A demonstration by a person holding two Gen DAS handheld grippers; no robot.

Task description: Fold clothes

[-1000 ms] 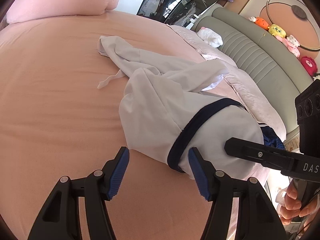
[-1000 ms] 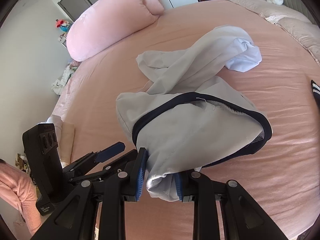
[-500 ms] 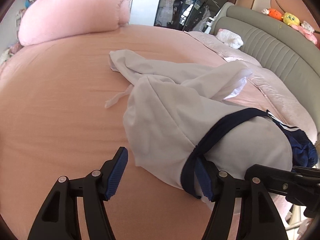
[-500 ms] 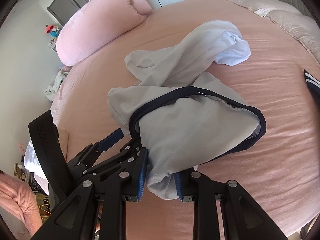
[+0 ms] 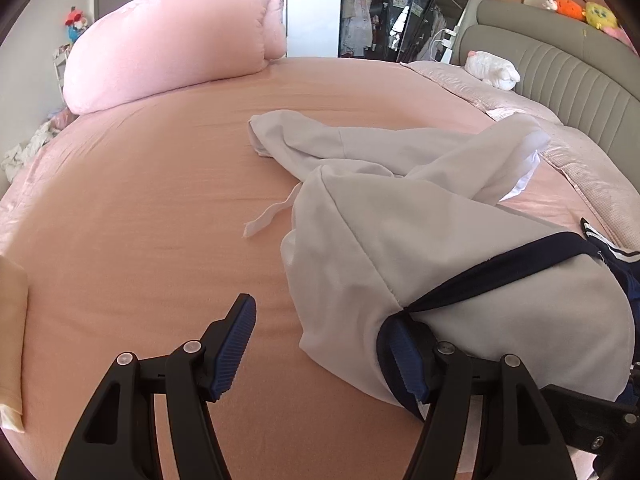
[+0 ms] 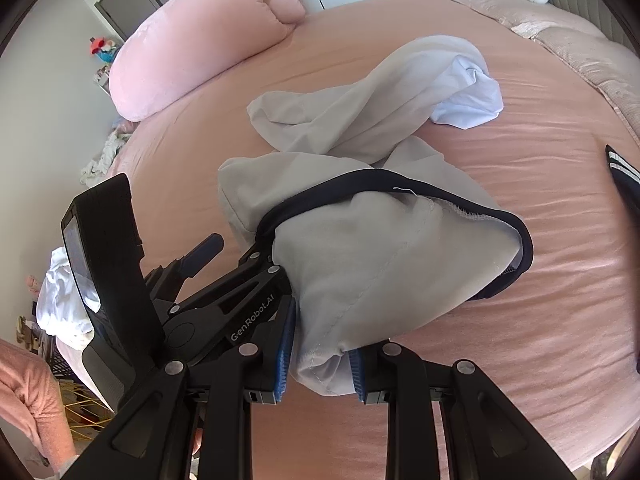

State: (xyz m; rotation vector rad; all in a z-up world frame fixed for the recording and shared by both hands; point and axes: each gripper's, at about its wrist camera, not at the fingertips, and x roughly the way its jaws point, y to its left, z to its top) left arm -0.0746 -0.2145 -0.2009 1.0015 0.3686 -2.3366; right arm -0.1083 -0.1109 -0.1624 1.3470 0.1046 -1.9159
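Pale grey trousers (image 5: 400, 240) with a navy waistband (image 5: 500, 276) lie crumpled on the pink bed, legs trailing toward the far side. My left gripper (image 5: 320, 354) is at the waistband's near end, its jaws closing. Its right pad (image 5: 404, 364) touches the navy band and the cloth's edge lies between the fingers. The left pad (image 5: 236, 344) stands clear of the cloth. In the right wrist view my right gripper (image 6: 320, 360) is shut on a bunched corner of the trousers (image 6: 380, 260) just below the waistband (image 6: 320, 200).
A big pink duvet roll (image 5: 172, 48) lies at the far left of the bed (image 5: 140, 200). A grey padded headboard (image 5: 560, 68) and a white plush toy (image 5: 492, 68) are at the right. A navy striped garment (image 6: 624, 176) lies beside the trousers. A person's pink sleeve (image 6: 24, 392) shows low left.
My left gripper has swung round and come in at the waistband's end, so its right pad now sits against the navy band. The right gripper has kept its hold and place.
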